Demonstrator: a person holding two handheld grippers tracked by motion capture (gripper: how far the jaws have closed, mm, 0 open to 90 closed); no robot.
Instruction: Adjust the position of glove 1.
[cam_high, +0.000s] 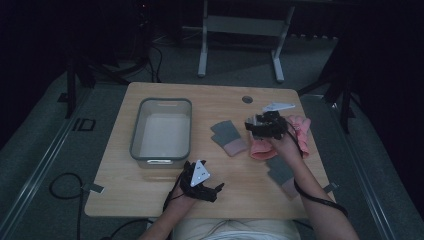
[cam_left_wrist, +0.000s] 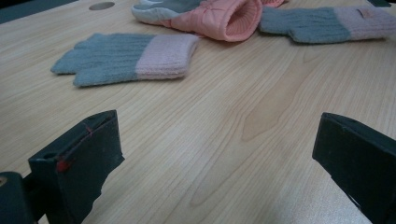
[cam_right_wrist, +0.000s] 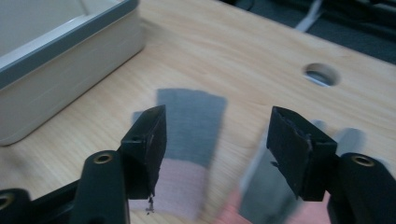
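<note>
Right gripper (cam_high: 252, 125): hovered over the middle of the table (cam_high: 150, 190), jaws parted with nothing pressed between them; in its own view the near glove lay just beyond and below the gap.
Left gripper (cam_high: 216, 191): rested low by the table's near edge, jaws spread wide and empty over bare wood.
Near glove (cam_high: 228, 137): grey knit with a pink cuff, flat on the table between the grey bin (cam_high: 161, 157) and the pink padded glove (cam_high: 262, 147); apart from both.
Long axis: ran roughly from the far edge toward the person, grey fingers pointing away and slightly toward the bin, pink cuff (cam_right_wrist: 180, 186) nearest the person.
Handling, as judged: light, soft and limp; it would sag and fold once lifted, with no risk of breakage. The knit looked grippy, not slick.
Where to hold, as judged: a pinch across the ribbed cuff, or across the palm, taking both layers.
Other gloves: a second grey-and-pink glove (cam_high: 281, 172) lay close by the right forearm; the pink padded glove sat under the right hand.
Bin: looked empty, open top.
</note>
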